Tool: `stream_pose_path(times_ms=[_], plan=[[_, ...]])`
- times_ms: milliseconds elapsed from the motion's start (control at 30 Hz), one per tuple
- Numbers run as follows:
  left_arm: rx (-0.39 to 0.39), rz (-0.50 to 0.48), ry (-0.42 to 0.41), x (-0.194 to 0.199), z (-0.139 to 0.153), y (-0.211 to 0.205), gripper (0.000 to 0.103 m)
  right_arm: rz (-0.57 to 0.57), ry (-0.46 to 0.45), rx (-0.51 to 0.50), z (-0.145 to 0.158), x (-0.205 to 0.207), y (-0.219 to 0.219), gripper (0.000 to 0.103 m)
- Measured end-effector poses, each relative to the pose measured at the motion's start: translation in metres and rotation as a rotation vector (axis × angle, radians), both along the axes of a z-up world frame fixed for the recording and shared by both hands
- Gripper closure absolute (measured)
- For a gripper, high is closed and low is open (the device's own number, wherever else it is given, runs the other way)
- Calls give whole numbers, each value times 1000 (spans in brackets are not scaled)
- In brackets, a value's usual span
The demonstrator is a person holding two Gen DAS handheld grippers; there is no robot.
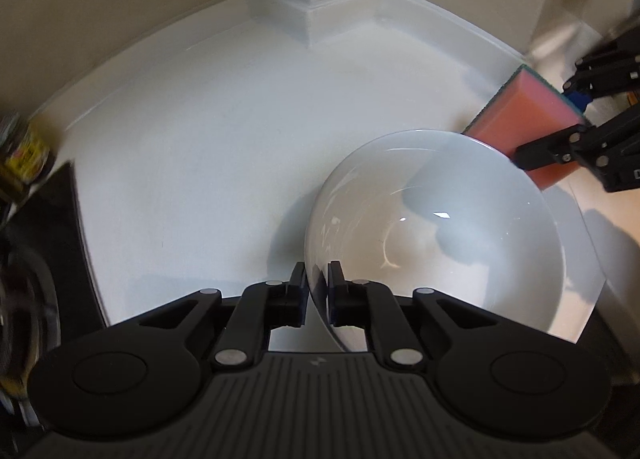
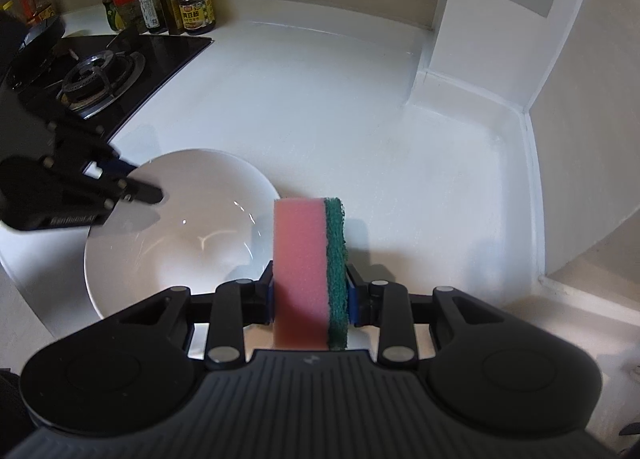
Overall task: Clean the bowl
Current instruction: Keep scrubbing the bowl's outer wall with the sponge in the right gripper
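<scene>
1. The round white glazed bowl (image 1: 436, 231) is pinched at its near rim by the left tongs (image 1: 318, 295); the two pads are nearly together, one inside and one outside the thin wall, so the grip is a clenched one on the rim. The bowl appears tilted in the left wrist view, with its hollow turned toward the other hand; whether its base touches the white surface (image 1: 192, 163) cannot be told. This hold is judged to steady the bowl and present its inside for wiping.

2. The right tongs (image 2: 310, 293) are clamped about halfway closed on a pink block sponge with a green scouring layer (image 2: 310, 271), which is held on edge, pink face to the left pad and green layer to the right pad. Most of the sponge is left standing free beyond the pads, which is judged to leave a working length for scrubbing.

3. The sponge is held just beside the bowl's rim, over the surface, and contact with the bowl cannot be confirmed. The wipe is judged not yet begun.

4. Farther out, a black gas hob (image 2: 100, 71) and a cluster of glass sauce jars and bottles (image 2: 160, 3) are seen along the wall, well apart from the bowl.
</scene>
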State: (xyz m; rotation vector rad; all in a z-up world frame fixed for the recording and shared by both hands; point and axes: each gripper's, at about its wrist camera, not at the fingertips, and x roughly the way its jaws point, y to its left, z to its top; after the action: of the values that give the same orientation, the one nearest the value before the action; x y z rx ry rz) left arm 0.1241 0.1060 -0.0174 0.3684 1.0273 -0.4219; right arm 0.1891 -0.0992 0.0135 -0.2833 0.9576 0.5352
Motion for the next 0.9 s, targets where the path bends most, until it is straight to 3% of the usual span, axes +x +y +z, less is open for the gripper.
stream_pose_path(times_ms=[133,233,333,500,633,733,900], plan=[[20,-116,-3,9,-2,-8,93,3,-14,-24,0,11,1,75],[22,-126,9,17,-1,-12,93,11,-8,-7,1,23,5,75],[2,-46,18,13,-1,-11,93,16,-13,-23,-1,26,10,75],[-88,179,44,-8,9,5,91,7,-12,3,-2,23,8,75],[-138,242,49,-24,8,12,91,-11,-18,13,-3,19,5,75],[-147,211,54,-24,7,12,95,-11,-15,15,-3,13,3,75],[-60,55,48,0,9,3,97,16,0,-12,0,-2,2,75]])
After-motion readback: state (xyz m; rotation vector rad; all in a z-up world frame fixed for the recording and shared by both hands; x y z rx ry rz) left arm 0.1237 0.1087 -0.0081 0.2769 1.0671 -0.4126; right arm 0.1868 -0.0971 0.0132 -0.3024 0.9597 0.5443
